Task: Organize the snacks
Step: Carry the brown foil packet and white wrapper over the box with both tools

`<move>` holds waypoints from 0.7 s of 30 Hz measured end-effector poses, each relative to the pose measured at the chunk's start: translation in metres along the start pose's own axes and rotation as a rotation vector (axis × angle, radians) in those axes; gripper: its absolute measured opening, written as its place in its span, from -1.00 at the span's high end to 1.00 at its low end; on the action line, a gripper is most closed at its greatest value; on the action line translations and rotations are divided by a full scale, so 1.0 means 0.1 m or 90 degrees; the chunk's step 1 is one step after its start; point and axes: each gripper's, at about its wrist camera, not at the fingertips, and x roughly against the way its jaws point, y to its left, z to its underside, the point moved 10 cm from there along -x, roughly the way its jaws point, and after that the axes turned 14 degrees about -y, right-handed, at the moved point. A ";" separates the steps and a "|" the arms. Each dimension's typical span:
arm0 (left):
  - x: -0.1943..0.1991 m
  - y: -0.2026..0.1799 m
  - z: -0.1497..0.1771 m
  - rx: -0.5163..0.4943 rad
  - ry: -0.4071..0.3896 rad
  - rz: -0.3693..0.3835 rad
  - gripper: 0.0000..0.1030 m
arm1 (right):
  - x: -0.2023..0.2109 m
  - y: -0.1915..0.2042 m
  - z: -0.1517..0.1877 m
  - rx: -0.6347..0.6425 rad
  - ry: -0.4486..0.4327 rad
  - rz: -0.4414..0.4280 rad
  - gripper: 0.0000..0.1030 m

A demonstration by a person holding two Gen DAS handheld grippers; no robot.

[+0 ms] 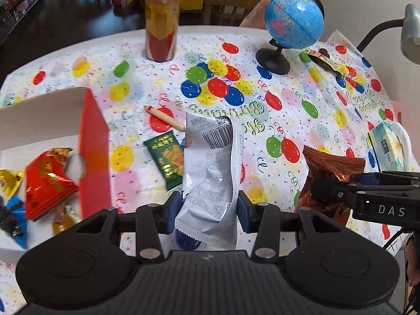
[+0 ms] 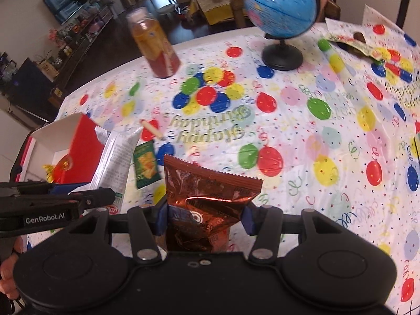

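My left gripper [image 1: 210, 210] is shut on a silver-white snack packet [image 1: 210, 173] and holds it upright above the table; the packet also shows in the right wrist view [image 2: 115, 157]. My right gripper [image 2: 206, 218] is shut on a brown Oreo packet [image 2: 207, 197], which also shows in the left wrist view [image 1: 330, 173]. A red box [image 1: 93, 152] with a white inside stands at the left and holds a red packet [image 1: 47, 178] and other wrapped snacks. A green snack packet [image 1: 166, 155] lies on the tablecloth beside the box.
A balloon-print tablecloth [image 1: 262, 120] covers the table. A drink bottle [image 1: 161, 21] stands at the back, a globe [image 1: 291, 26] at the back right. A small stick snack [image 1: 164, 118] lies mid-table. A tissue pack [image 1: 388, 144] and a lamp [image 1: 409, 34] are at the right.
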 end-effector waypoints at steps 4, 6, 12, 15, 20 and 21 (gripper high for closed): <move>0.23 0.14 -0.01 -0.003 -0.013 -0.009 0.15 | 0.09 0.30 0.00 0.024 -0.002 -0.015 0.01; 0.33 0.22 -0.02 -0.006 -0.018 -0.010 0.15 | 0.14 0.48 -0.01 0.036 -0.005 -0.025 0.01; 0.61 0.60 -0.04 0.003 -0.037 -0.021 0.15 | 0.16 0.99 -0.05 0.072 -0.016 -0.042 0.01; 0.74 0.83 -0.06 0.010 -0.048 -0.028 0.15 | 0.14 1.27 -0.07 0.087 -0.019 -0.052 0.01; 0.92 1.23 -0.09 0.024 -0.062 -0.046 0.15 | 0.07 1.70 -0.09 0.112 -0.021 -0.066 0.01; 0.96 1.32 -0.09 0.026 -0.066 -0.050 0.15 | 0.05 1.78 -0.10 0.115 -0.022 -0.069 0.01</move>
